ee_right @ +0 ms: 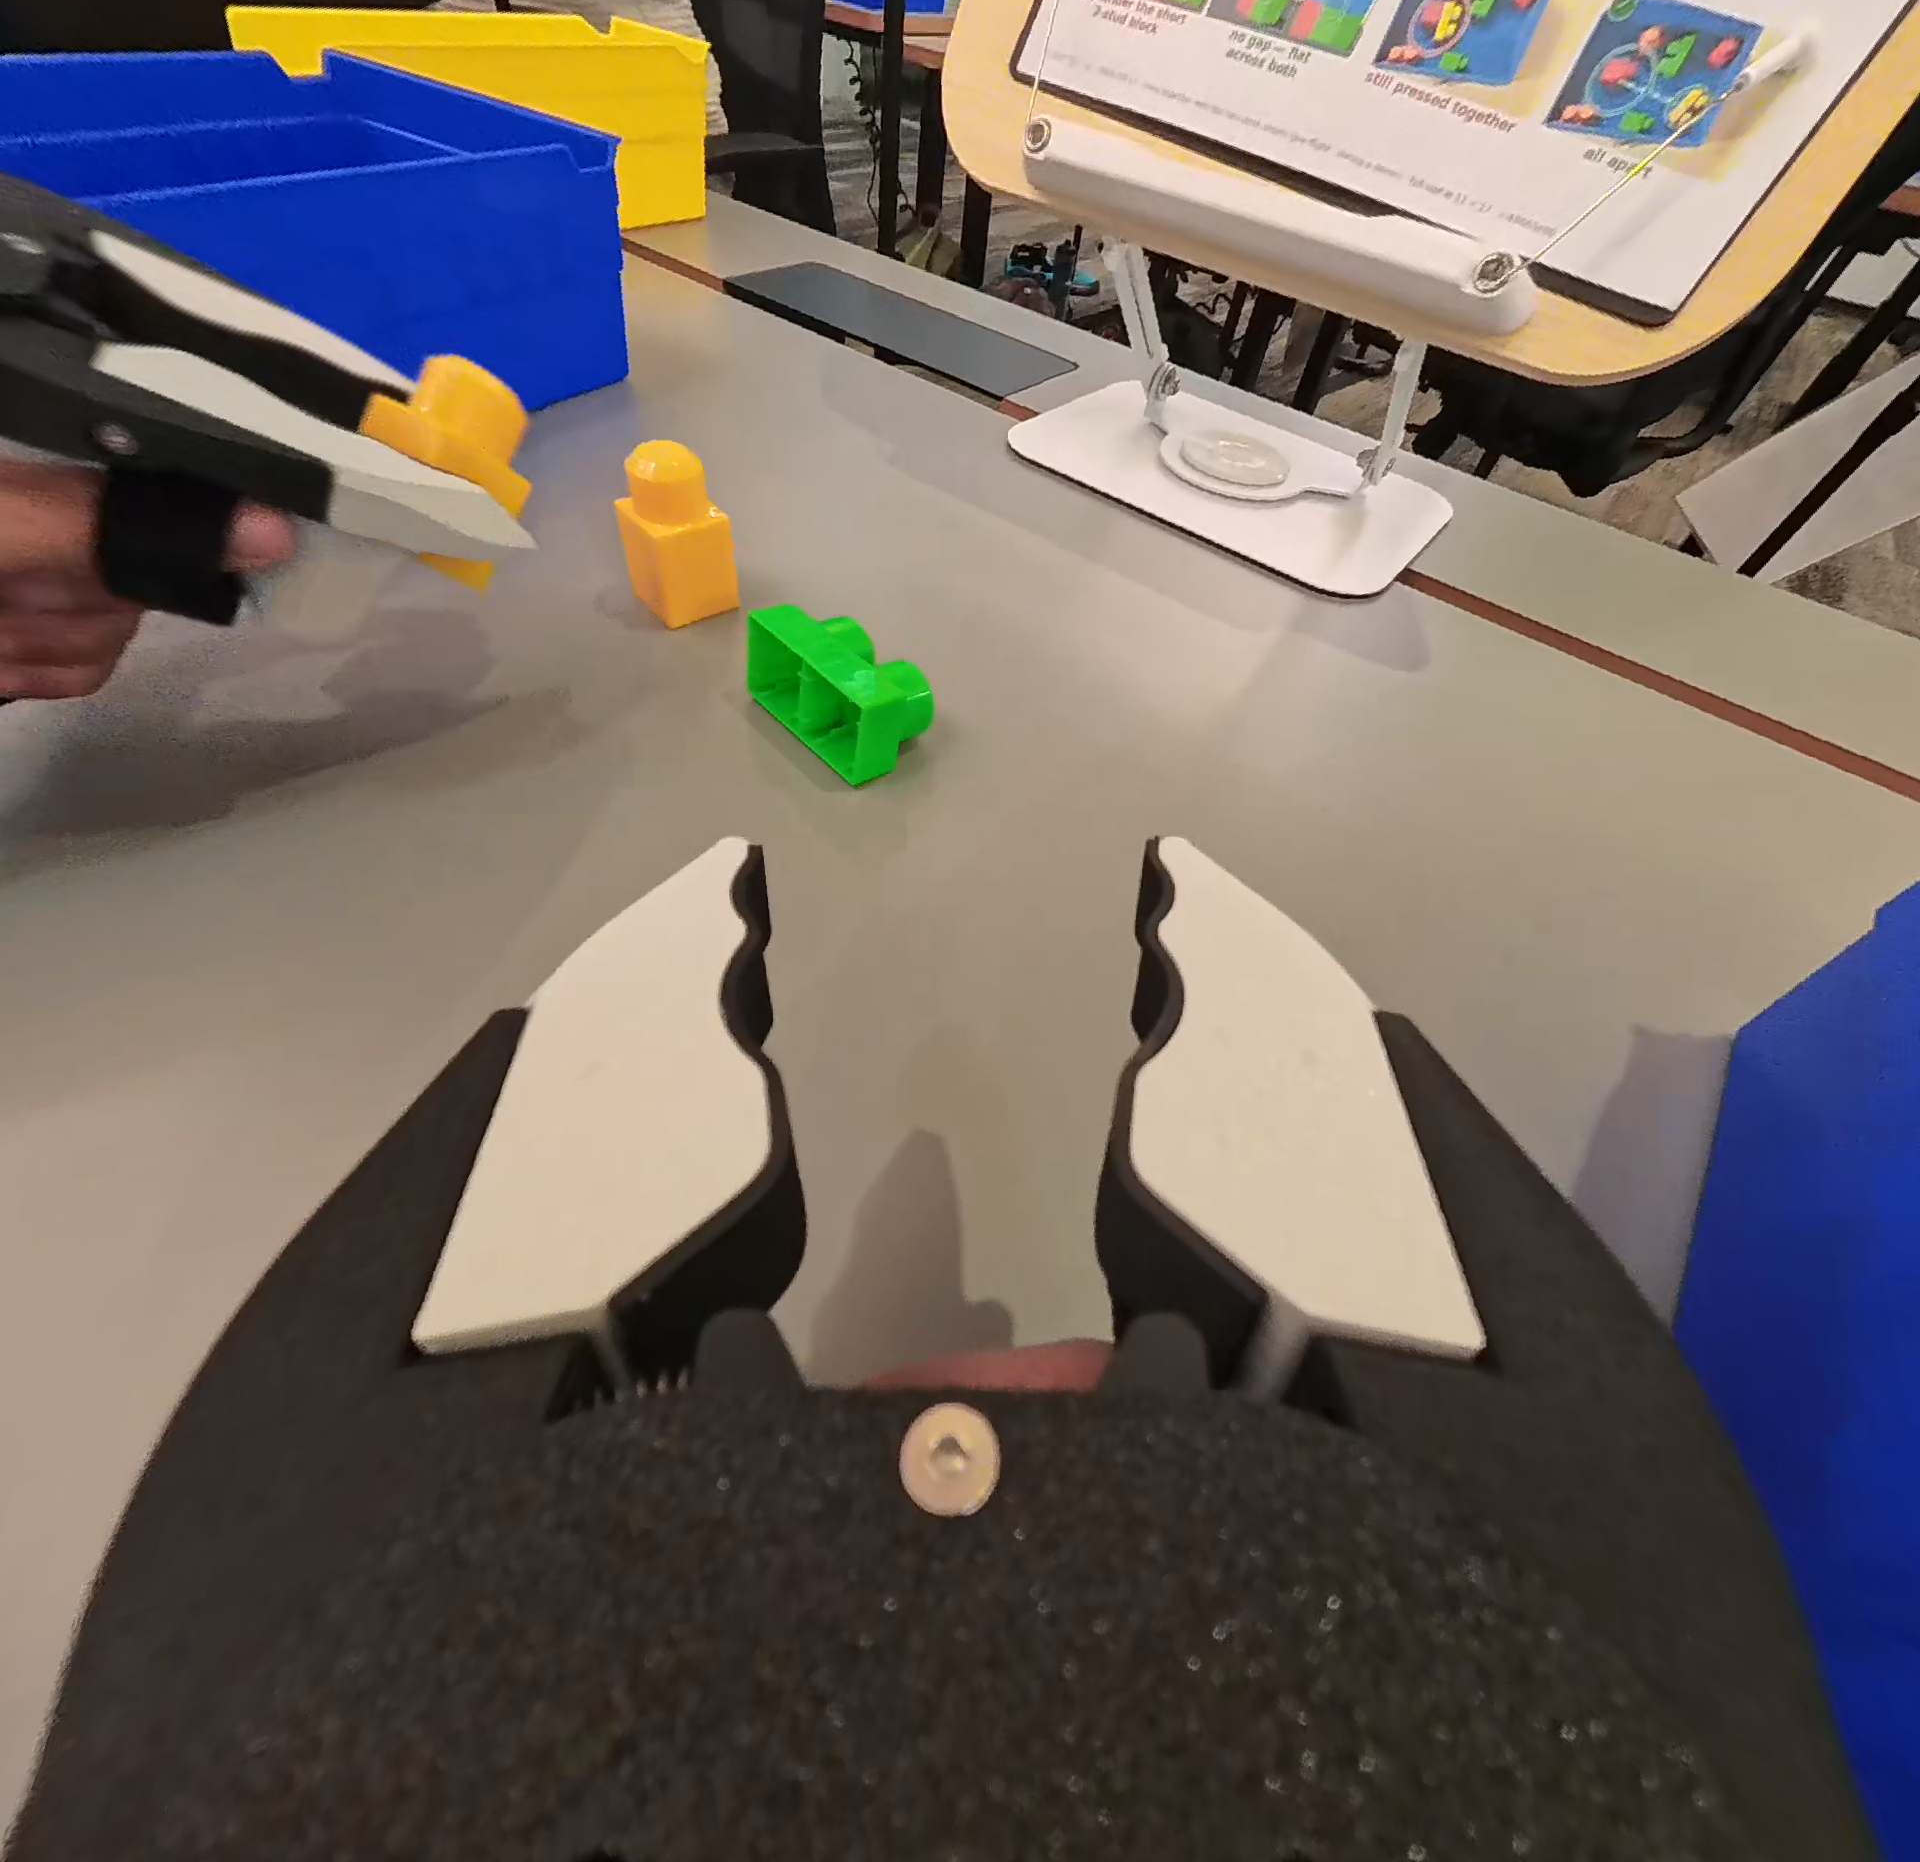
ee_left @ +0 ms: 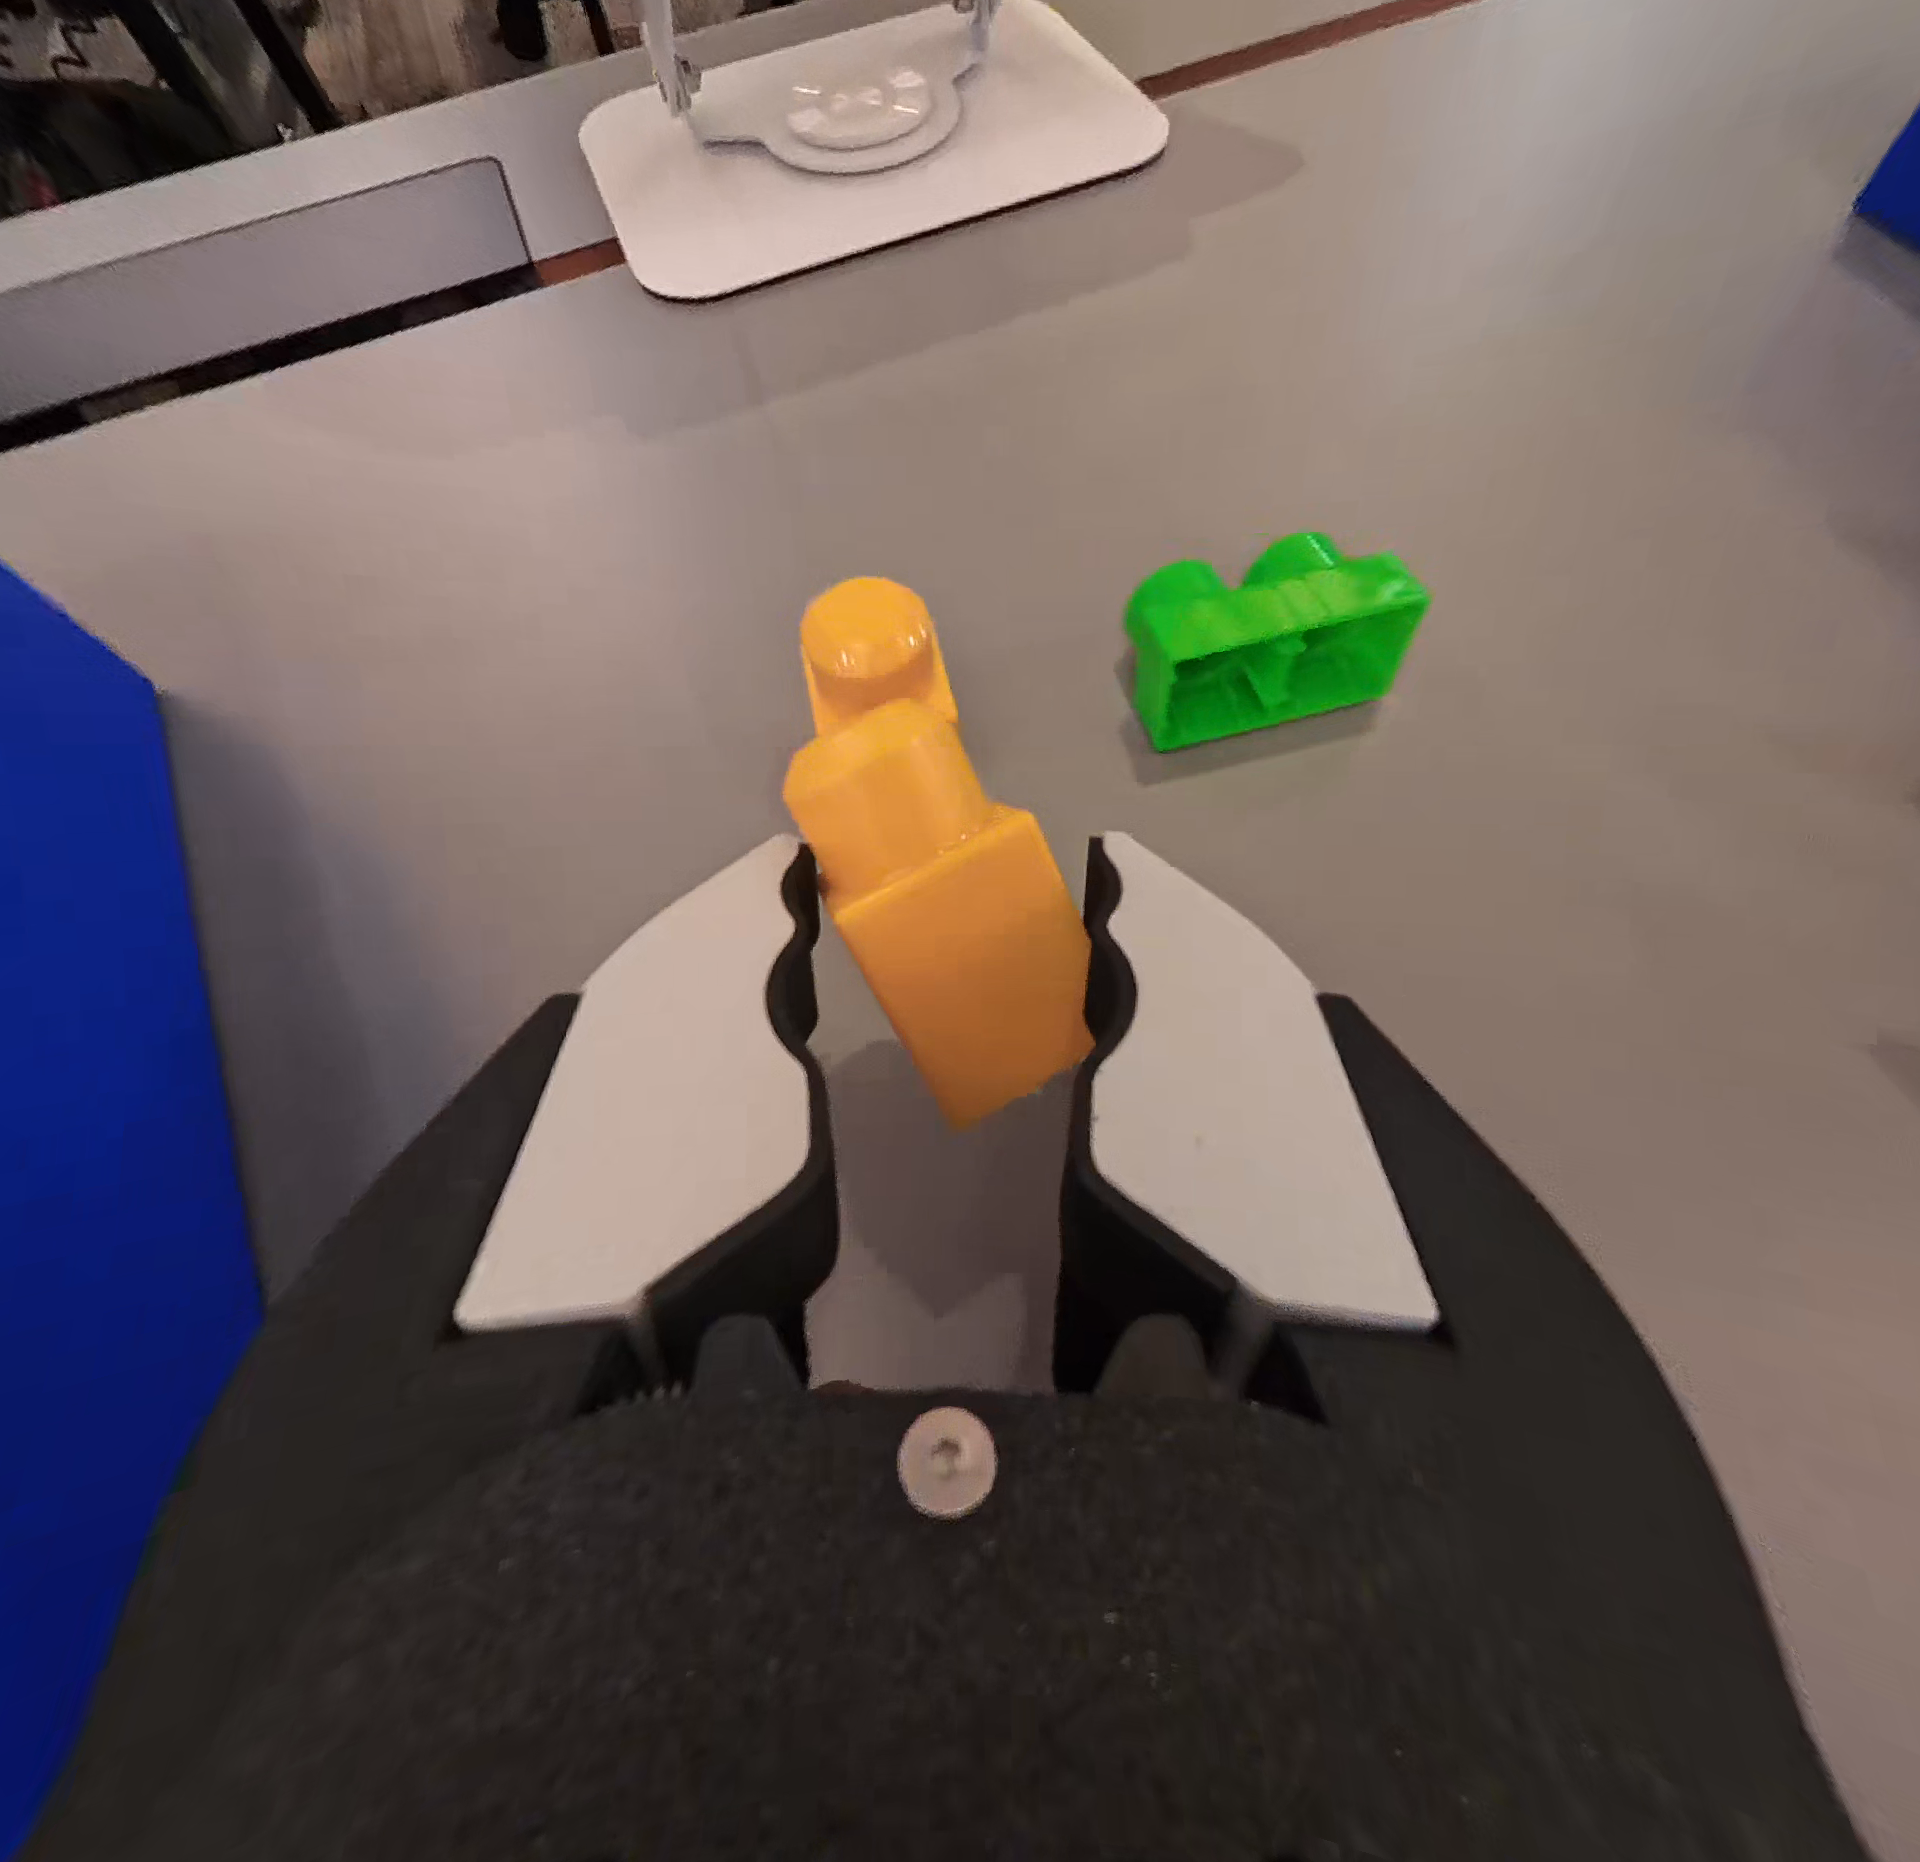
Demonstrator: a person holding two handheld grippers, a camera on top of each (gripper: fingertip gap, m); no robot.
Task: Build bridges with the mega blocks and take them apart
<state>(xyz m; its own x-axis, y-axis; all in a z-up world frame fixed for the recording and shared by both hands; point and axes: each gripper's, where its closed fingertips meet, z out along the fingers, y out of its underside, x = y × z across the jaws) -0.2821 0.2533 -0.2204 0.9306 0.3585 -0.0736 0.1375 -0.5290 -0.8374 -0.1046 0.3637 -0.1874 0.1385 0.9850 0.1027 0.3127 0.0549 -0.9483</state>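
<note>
At lower centre of the left wrist view, left gripper [ee_left: 945,939] clamped on an orange one-stud block [ee_left: 956,939], held tilted with its stud aimed up the frame and lifted off the grey table [ee_left: 1455,981]; lower end of that block partly covered by the right-hand finger, and its open underside not visible. Directly beyond, half masked by the held piece, a second orange block [ee_left: 868,649] standing upright — only its stud and a sliver of shoulder showing here. Seen whole in the right wrist view as a glossy square body with one round stud [ee_right: 675,534], left of centre, standing just beside a green two-stud block [ee_right: 836,695] lying on its side, hollow ribbed underside turned toward the lens; whether the two touch, hard to say. Same green piece right of centre in the left view [ee_left: 1273,643], clear of the orange ones. At left edge of the right view, the left gripper again [ee_right: 447,472] with the held block [ee_right: 457,430] mostly hidden behind its pale finger, and a blurred hand [ee_right: 62,586] cut off by the frame. Right gripper [ee_right: 951,877] at lower centre, fingers spread wide with nothing between them, only table. Blue bin [ee_right: 343,212] and yellow bin [ee_right: 582,87] at upper left, both cropped; another blue shape [ee_right: 1808,1293] cut off at lower right — unclear what. White stand [ee_right: 1236,482] at upper right carrying a tilted board with a printed sheet [ee_right: 1434,77], its top out of frame.
</note>
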